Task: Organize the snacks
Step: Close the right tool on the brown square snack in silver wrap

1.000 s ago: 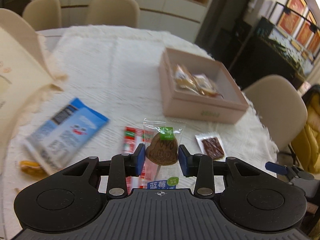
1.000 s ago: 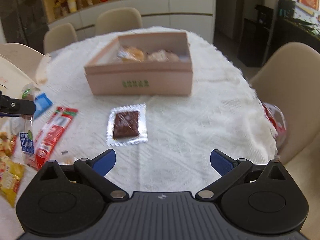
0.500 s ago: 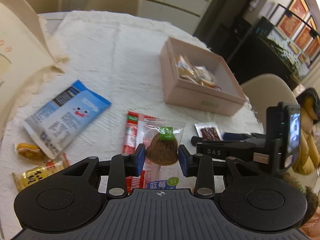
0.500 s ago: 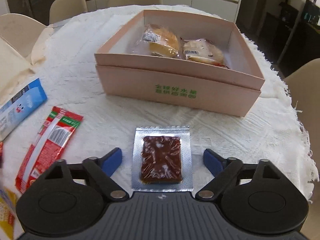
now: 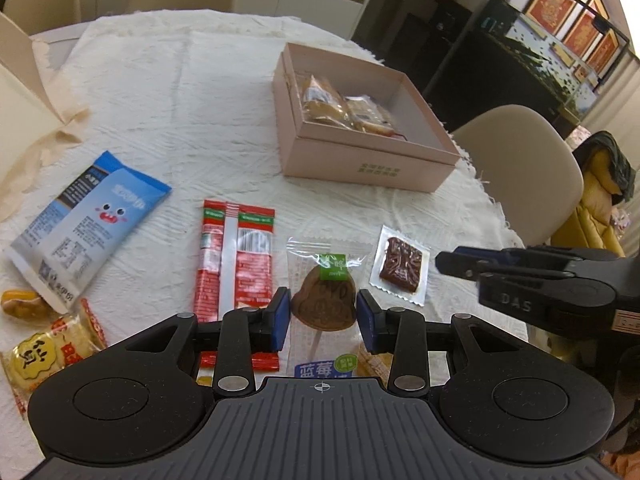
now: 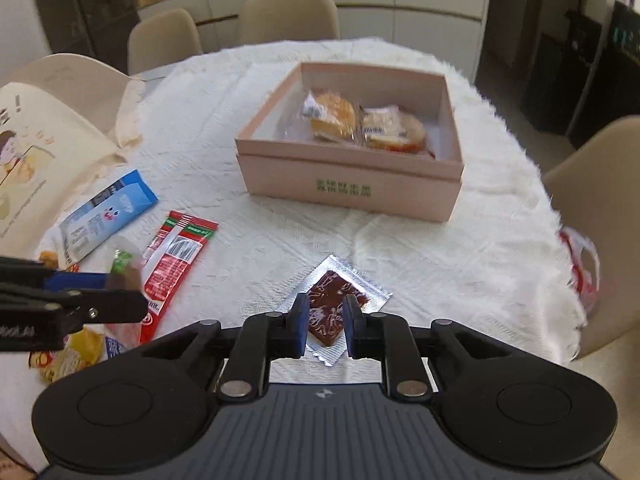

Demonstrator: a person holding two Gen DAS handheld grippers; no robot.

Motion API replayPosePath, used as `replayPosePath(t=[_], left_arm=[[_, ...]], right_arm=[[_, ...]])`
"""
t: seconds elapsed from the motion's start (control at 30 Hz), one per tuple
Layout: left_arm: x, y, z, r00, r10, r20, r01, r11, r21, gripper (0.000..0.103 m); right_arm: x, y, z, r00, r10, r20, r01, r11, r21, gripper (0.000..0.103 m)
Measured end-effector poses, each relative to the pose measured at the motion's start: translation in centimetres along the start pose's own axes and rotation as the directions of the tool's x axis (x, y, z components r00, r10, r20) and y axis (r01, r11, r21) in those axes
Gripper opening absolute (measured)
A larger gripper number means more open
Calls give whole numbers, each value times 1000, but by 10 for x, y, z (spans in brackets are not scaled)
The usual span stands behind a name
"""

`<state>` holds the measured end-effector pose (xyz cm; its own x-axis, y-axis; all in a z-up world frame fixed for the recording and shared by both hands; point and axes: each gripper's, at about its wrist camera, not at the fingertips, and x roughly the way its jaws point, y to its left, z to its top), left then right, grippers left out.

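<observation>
Left wrist view: the left gripper (image 5: 323,316) clamps a clear-wrapped brown lollipop (image 5: 324,300) between its blue pads, the sweet's green label sticking up above the fingers. Beyond it on the white tablecloth (image 5: 192,100) stands the pink box (image 5: 360,160), the landmark of the scene, open-topped and holding two wrapped pastries (image 5: 344,108). On the near side of the box, toward the camera, lies a red sausage packet (image 5: 236,256); further left of the box lies a blue snack bag (image 5: 88,220), and beyond that, at the frame's lower left edge, a yellow rice-cracker packet (image 5: 52,352). The silver packet of dark jerky (image 5: 401,266) shows in front of the box, just beside the lollipop, with the right gripper (image 5: 444,260) reaching in from the right edge.

Right wrist view: the right gripper (image 6: 325,322) has just been closing and now pinches the silver jerky packet (image 6: 332,304), its pads pressed on the near end of the dark slab while the far corner tilts toward the box (image 6: 352,184). The packet sits on the camera side of the box, well apart from it. The pastries (image 6: 360,124) rest against the box's far wall. To the left of the box lie the blue bag (image 6: 108,216) and the red packet (image 6: 180,252); the left gripper (image 6: 100,292) enters from the left edge with the blurred lollipop (image 6: 124,268) in its fingers. Beige chairs (image 6: 288,12) ring the table behind the box.
</observation>
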<state>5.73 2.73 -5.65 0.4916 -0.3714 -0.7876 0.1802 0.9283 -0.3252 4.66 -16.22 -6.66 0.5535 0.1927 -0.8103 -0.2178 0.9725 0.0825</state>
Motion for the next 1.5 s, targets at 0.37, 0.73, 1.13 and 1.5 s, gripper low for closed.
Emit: replayPosePath(t=[0.37,0.73,1.13,1.5], left_arm=[[-22,13,-8,998,-8,68,12,998,-59,41],[-29,21,-15,997,23,68,-16,995,-103,41],[-28,17,-27,998,50,33,-46,995,-91,41],[-29,18,-28,998,65,22,-63,994,-93,41]], right_arm=[[9,-4,-16,997,-64,-38,64,998,-15,60],[25,4,-24,998,-1,-57,-1,1000,-24,73],[25,0,-22,999,33,14,-32,998,-63,72],[67,23,-1,996,-75,-45,74,997,-34,56]])
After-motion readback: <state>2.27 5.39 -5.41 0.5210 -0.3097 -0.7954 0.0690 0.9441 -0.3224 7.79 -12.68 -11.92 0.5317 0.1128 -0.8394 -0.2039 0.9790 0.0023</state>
